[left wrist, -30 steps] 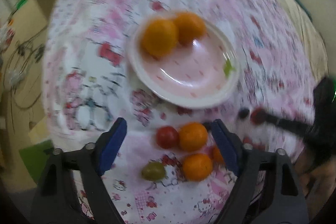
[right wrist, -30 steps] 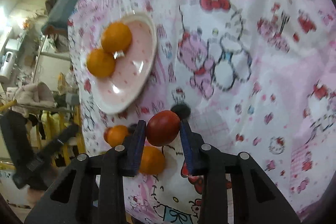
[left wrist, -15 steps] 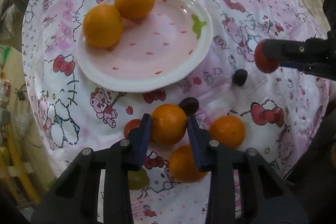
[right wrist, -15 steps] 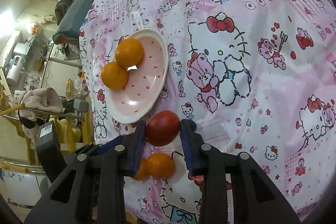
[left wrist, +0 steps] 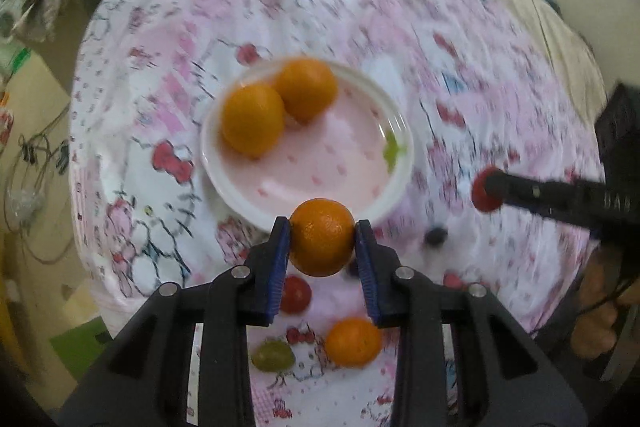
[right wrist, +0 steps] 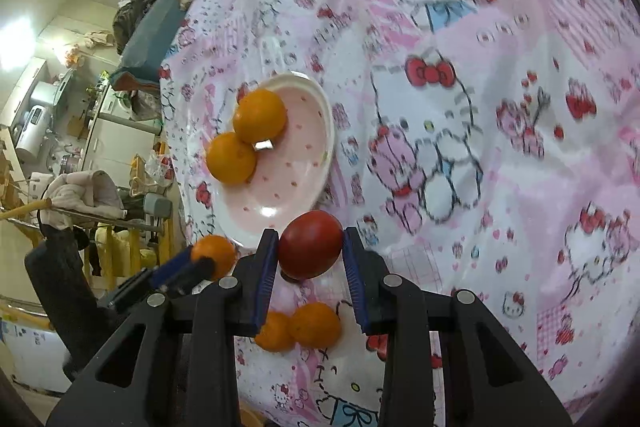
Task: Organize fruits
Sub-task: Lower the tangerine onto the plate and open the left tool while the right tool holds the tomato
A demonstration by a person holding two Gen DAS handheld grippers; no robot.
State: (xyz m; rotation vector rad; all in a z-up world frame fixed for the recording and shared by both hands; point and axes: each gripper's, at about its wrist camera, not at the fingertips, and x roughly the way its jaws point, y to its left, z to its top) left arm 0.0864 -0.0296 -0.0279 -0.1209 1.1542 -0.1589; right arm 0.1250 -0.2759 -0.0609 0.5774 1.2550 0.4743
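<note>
The left gripper (left wrist: 322,243) pinches an orange (left wrist: 322,242) between its blue pads, lifted just short of the near rim of the pink plate (left wrist: 320,167), where two oranges (left wrist: 278,111) already sit at the far left. The right gripper (right wrist: 310,247) pinches a red tomato (right wrist: 311,243) above the cloth (right wrist: 480,107) just right of the plate. Both fruits are round and held only at their sides, so either could slip and roll; released too near the rim, the orange may roll off, and both grippers converging on the plate risk a knock.
</note>
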